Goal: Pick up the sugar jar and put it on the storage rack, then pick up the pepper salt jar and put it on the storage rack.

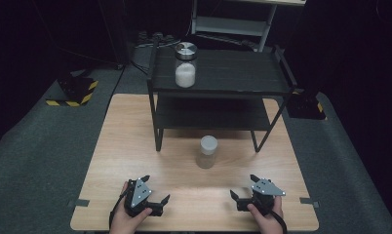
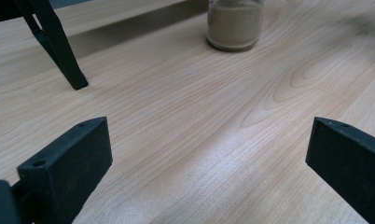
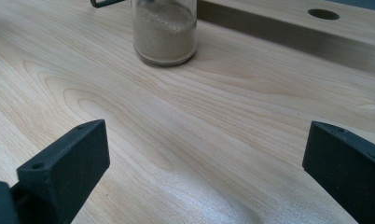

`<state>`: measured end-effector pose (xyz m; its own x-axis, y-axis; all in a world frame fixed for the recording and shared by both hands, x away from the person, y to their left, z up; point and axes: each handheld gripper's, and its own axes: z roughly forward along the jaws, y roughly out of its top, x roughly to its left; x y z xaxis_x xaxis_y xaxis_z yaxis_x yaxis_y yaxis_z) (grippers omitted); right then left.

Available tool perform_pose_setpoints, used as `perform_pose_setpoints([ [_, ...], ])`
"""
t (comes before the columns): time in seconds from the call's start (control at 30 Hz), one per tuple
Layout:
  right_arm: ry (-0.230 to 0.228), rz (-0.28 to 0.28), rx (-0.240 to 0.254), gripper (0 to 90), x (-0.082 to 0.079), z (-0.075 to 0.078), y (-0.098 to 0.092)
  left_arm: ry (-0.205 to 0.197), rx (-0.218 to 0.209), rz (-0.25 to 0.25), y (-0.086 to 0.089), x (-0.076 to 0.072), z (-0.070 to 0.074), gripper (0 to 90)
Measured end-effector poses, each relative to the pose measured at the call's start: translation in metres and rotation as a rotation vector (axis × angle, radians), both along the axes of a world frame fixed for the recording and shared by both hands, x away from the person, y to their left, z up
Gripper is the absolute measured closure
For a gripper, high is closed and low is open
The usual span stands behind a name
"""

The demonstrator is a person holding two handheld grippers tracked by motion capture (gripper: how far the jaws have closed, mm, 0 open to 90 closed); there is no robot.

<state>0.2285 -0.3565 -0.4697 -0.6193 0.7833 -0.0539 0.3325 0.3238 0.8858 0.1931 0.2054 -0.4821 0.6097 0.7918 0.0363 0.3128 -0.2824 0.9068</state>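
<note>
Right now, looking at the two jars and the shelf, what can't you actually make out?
- Jar of tan powder: in the left gripper view the top edge cuts off its lid; likewise in the right gripper view.
- Jar of white powder on the black rack: too small in the high view to read its lid.
- Rack's lower shelf: shadowed by the top shelf.

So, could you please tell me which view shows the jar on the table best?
The high view: the jar shows whole, white lid included, standing in front of the rack. The right gripper view shows its lower glass and tan grains close up, top cut off. The left gripper view shows just its base.
</note>
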Motion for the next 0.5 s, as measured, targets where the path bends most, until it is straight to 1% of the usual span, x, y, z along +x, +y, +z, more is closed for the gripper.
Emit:
perform_pose_setpoints([
  [0.07, 0.000, -0.001, -0.003, 0.7, 0.0000, 0.0002, 0.0006, 0.007, -0.013, 0.005, 0.0012, 0.0005, -0.0005, 0.8],
  [0.17, 0.004, -0.006, 0.001, 0.7, 0.0002, 0.0003, 0.0004, 0.008, -0.018, 0.008, 0.0019, 0.0006, -0.0007, 0.8],
  [0.27, -0.001, -0.008, 0.006, 0.7, -0.0008, -0.0005, -0.0001, 0.006, -0.014, 0.005, 0.0016, 0.0003, -0.0005, 0.8],
  [0.33, 0.000, -0.002, 0.002, 0.7, -0.0001, -0.0002, -0.0002, 0.000, -0.001, 0.005, -0.0001, -0.0004, -0.0001, 0.8],
  [0.43, -0.003, 0.002, 0.006, 0.7, 0.0006, -0.0006, -0.0001, -0.004, 0.005, 0.009, -0.0015, -0.0018, -0.0001, 0.8],
  [0.5, -0.002, -0.006, 0.009, 0.6, 0.0005, -0.0007, 0.0003, -0.007, 0.003, 0.007, -0.0008, -0.0022, -0.0004, 0.8],
])
